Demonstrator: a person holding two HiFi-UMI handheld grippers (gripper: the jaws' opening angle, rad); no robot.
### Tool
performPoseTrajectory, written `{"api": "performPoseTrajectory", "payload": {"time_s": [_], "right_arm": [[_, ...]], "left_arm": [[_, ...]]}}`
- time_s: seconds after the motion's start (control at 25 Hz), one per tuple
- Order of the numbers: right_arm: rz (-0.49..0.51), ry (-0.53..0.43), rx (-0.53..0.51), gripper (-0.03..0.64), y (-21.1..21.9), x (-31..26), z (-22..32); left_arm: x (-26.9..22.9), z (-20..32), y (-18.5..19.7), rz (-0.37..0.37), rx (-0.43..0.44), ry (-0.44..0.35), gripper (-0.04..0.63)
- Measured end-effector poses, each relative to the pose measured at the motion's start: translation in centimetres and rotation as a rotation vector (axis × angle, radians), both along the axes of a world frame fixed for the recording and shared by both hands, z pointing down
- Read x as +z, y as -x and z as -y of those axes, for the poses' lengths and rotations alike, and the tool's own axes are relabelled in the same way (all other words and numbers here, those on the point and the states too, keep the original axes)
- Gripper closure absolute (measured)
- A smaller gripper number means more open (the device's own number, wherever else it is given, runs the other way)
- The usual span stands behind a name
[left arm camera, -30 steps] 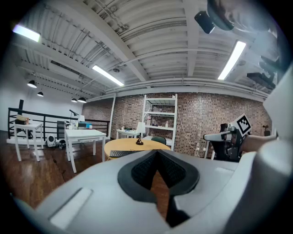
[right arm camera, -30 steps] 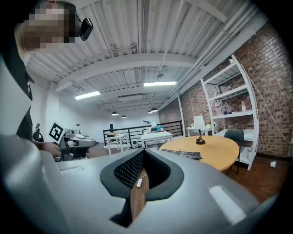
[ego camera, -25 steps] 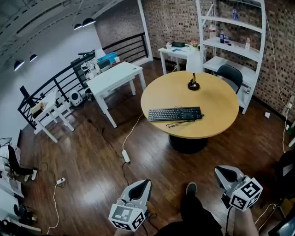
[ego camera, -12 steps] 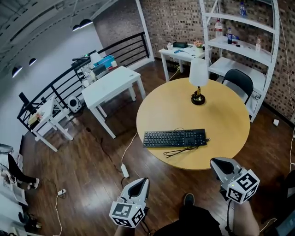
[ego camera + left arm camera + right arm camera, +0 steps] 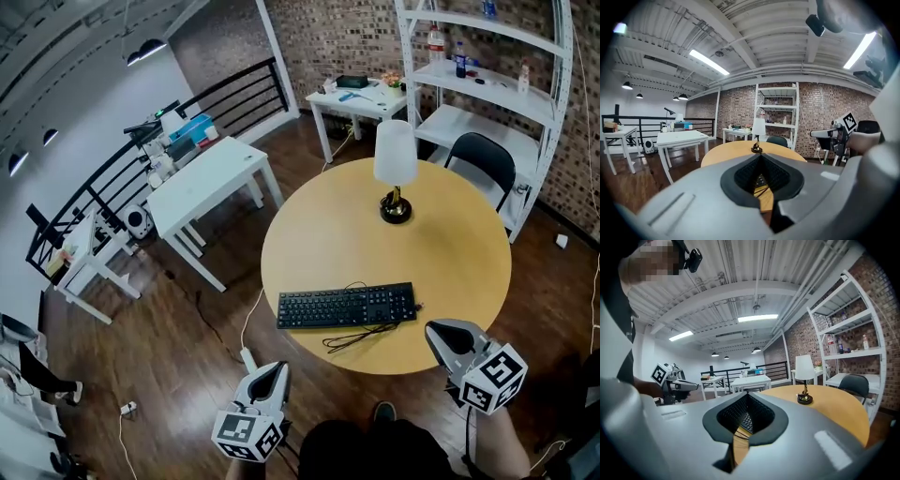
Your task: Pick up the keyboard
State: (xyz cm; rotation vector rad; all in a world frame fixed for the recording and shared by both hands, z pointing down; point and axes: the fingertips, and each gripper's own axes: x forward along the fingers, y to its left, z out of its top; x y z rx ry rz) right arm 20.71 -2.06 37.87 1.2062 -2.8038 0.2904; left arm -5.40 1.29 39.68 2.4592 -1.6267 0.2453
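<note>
The keyboard [image 5: 345, 306] lies flat on the round worktop [image 5: 459, 234], close to the near edge, with its long side facing the person. Its thin cable [image 5: 361, 336] lies in loose loops between it and that edge. A lamp [image 5: 395, 169] stands well behind it.

The keyboard looks long, flat and stiff, and most likely light. The plastic may be a bit slippery, and the keys give way if they are pushed. I think the best places to take hold are the two short ends, one gripper at each, pinching the thin rim and not the keys. The cable will hang down and could catch.

The left gripper [image 5: 273, 369] has its jaws clenched with nothing in them. It is over the floor, short of the worktop. The right gripper [image 5: 439, 331] is clenched and empty too, just at the worktop's edge. Both have to spread their jaws first.

A second ago the worktop was far off and both grippers were over the floor. Now the person is much closer, and the keyboard is near the grippers.
</note>
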Motion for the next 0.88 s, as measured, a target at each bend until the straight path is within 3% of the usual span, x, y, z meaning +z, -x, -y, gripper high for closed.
{"api": "performPoseTrajectory", "payload": {"time_s": [0.36, 0.56, 0.68, 0.88], "right_arm": [[-0.008, 0.021, 0.115, 0.615, 2.3, 0.5, 4.0], [0.055, 0.041, 0.247, 0.615, 4.3, 0.6, 6.6], [0.040, 0.071, 0.304, 0.615, 4.8, 1.3, 8.1], [0.219, 0.117, 0.431, 0.615, 5.5, 1.3, 10.4]], "left_arm": [[1.2, 6.1, 3.3, -0.030, 0.082, 0.042, 0.495], [5.0, 10.6, 9.4, -0.057, 0.070, 0.151, 0.495], [6.6, 13.0, 12.2, -0.084, 0.077, 0.196, 0.494], [10.0, 15.8, 14.3, -0.059, 0.189, 0.255, 0.495]]}}
